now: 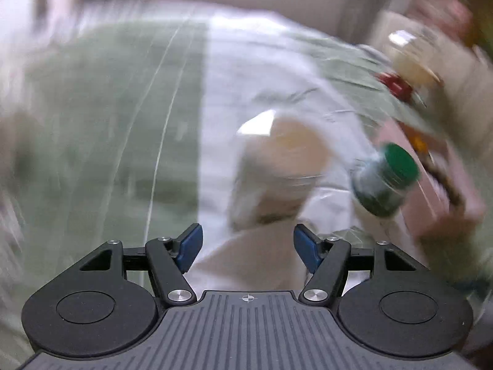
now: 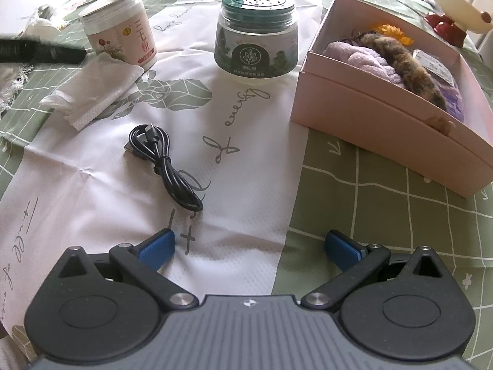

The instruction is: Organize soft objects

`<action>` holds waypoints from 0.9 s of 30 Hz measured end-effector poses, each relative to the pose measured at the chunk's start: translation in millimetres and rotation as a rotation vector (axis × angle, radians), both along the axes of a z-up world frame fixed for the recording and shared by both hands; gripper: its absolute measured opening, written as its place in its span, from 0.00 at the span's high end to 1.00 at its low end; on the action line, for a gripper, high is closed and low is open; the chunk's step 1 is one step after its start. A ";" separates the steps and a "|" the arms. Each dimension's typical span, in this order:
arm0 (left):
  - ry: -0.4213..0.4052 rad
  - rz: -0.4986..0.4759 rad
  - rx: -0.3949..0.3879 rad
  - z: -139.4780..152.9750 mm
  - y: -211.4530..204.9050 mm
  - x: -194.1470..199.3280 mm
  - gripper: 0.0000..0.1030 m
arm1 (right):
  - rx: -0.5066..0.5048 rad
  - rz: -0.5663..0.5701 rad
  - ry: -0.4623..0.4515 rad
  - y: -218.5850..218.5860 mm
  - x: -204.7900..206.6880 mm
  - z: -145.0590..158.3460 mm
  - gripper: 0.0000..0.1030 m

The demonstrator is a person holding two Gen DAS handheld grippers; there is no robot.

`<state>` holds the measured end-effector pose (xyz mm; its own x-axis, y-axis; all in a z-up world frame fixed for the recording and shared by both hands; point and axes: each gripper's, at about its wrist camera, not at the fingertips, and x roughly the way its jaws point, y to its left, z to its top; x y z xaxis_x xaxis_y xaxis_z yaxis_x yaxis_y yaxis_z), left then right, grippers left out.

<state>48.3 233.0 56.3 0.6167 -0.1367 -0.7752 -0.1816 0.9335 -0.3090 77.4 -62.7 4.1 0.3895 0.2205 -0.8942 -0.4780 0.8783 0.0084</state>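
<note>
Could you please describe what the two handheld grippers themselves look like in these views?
Both look identical. The left gripper and right gripper each have blue finger pads on black linkage arms with silver pivot screws, two round black discs at the base, and a grey ribbed body bearing a small crosshair mark. No cables or sleeves show.

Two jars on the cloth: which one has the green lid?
The green-lidded jar, beside the pink box. The other jar, further left by the tissue, has a silver lid.

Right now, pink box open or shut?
Open. The pink box has no lid on top; a purple towel and brown fuzzy item show inside.
</note>
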 end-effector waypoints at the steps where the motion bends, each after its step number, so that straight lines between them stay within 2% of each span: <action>1: 0.058 0.039 -0.173 -17.3 19.7 6.8 0.32 | 0.002 0.003 -0.004 -0.3 -0.5 0.0 0.00; 2: 0.078 0.069 -0.297 -30.4 31.6 8.4 0.32 | 0.004 0.004 -0.007 -0.5 -0.6 -0.1 0.00; 3: 0.078 0.089 -0.345 -35.9 36.5 8.2 0.32 | 0.006 0.004 -0.010 -1.2 -1.6 0.2 0.00; 5: 0.063 0.063 -0.330 -30.5 32.4 8.7 0.32 | 0.004 0.005 -0.013 -1.3 -2.4 0.9 0.00; 8: 0.042 -0.046 -0.238 -15.4 2.1 9.5 0.32 | 0.006 0.005 -0.010 -1.6 -2.2 1.0 0.00; 12: 0.083 -0.249 0.007 -15.4 -56.7 12.4 0.32 | 0.010 0.008 -0.025 -1.9 -4.1 0.5 0.00; 15: 0.090 -0.337 0.279 -25.2 -93.8 11.8 0.32 | 0.011 0.007 -0.032 -1.3 -5.8 0.5 0.00; 19: 0.038 -0.351 0.561 -25.3 -101.6 -3.3 0.32 | 0.019 0.009 -0.035 -2.5 -7.1 0.3 0.00; 21: 0.027 -0.340 0.643 -24.6 -95.8 -3.8 0.32 | 0.023 0.013 -0.045 -3.4 -8.9 0.1 0.00; 22: 0.032 -0.333 0.645 -24.5 -88.8 -2.7 0.32 | 0.025 0.014 -0.049 -3.5 -9.6 -0.1 0.00; 27: 0.046 -0.336 0.466 -25.1 -52.1 18.2 0.31 | 0.029 0.012 -0.059 -3.7 -11.9 -0.5 0.00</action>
